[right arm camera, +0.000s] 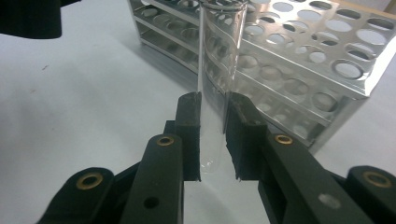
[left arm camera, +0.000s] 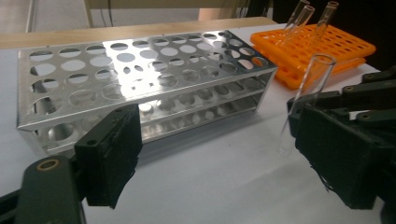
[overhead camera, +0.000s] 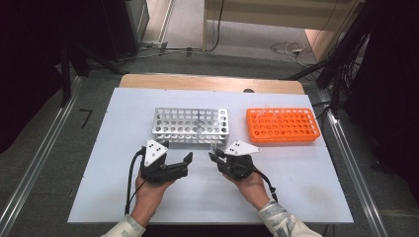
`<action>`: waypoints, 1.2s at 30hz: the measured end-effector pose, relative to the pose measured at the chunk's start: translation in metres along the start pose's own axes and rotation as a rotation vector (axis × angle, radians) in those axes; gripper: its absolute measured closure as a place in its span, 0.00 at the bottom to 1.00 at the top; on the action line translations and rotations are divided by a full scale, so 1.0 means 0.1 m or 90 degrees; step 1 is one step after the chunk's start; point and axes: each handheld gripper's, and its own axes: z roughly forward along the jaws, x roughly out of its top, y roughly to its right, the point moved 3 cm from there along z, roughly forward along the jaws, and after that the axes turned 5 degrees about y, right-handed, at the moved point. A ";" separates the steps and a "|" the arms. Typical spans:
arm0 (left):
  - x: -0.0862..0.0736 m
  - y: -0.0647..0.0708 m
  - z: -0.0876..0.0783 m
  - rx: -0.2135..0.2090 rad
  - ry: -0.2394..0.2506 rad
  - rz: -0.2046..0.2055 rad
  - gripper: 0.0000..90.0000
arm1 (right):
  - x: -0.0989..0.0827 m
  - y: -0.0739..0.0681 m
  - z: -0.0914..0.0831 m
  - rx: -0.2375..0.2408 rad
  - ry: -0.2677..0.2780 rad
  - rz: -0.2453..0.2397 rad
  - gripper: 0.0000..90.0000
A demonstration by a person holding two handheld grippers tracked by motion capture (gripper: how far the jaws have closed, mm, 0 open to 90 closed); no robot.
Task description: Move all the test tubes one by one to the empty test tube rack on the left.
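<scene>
Two palm-up hands: right gripper [right arm camera: 213,135] clamping upright glass tube [right arm camera: 217,70], left gripper [left arm camera: 215,149] wide.

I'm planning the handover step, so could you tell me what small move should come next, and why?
Probably carry the glass test tube toward the metal rack and line it up over a hole: the right tongs are shut on it upright, just short of the rack.

White table [overhead camera: 123,197], wooden strip along far edge. On it: metal rack [overhead camera: 190,125] centre, orange rack [overhead camera: 282,125] to right, well apart.
</scene>
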 end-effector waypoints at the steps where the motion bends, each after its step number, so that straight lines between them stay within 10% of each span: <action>1: 0.01 0.02 0.00 -0.005 0.002 0.004 0.20 | 0.01 -0.01 0.01 0.003 -0.001 -0.005 0.82; 16: 0.05 0.33 0.16 -0.081 0.003 0.054 0.53 | 0.05 -0.20 0.06 0.054 -0.002 -0.020 0.82; 36: 0.08 0.38 0.21 -0.102 0.001 0.062 0.83 | 0.06 -0.27 0.06 0.074 -0.006 -0.023 0.81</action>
